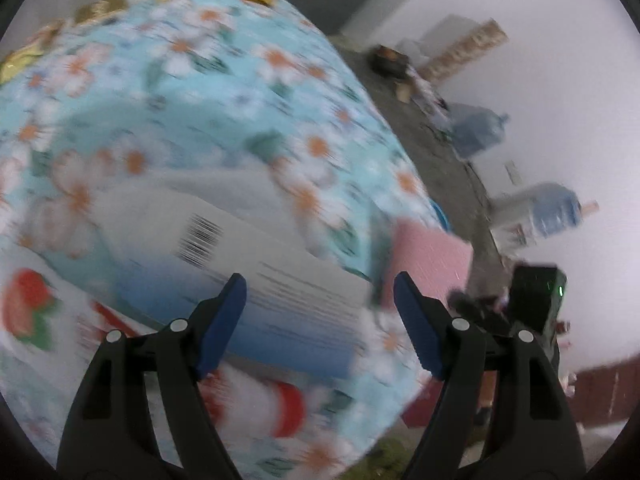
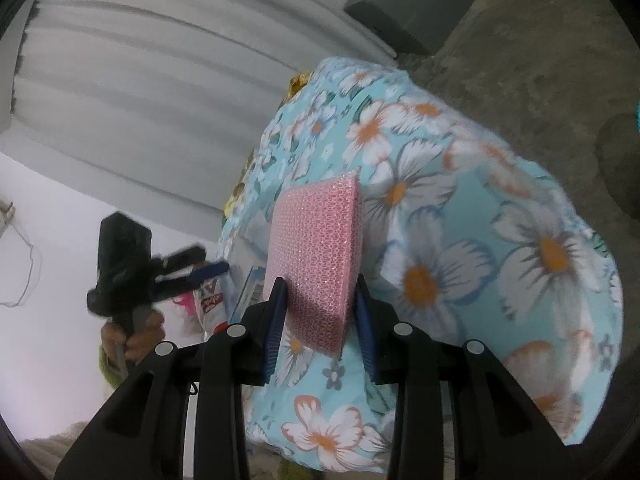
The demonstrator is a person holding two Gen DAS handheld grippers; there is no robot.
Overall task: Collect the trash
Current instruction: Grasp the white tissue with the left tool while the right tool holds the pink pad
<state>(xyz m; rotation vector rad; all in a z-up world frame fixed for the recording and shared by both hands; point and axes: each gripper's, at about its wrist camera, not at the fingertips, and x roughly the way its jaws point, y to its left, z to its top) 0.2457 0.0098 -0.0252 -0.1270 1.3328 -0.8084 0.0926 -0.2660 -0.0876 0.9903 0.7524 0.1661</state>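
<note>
Between left tool [image 1: 320,300] blades, spread wide: white carton [image 1: 256,280], long axis 10 to 4 o'clock. Right tool [image 2: 318,300] clenched on pink sponge [image 2: 316,248].

White wall [image 1: 520,80], grey concrete floor [image 2: 520,60], floral tablecloth [image 2: 460,220], grey curtain [image 2: 140,80]

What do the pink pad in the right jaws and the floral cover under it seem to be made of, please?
Pink pad: likely a sponge in plastic mesh; a fine honeycomb net with small glints covers it, and it has a thick edge. Floral cover: probably a thin printed cloth, matte, draping softly over the edges with folds.
</note>
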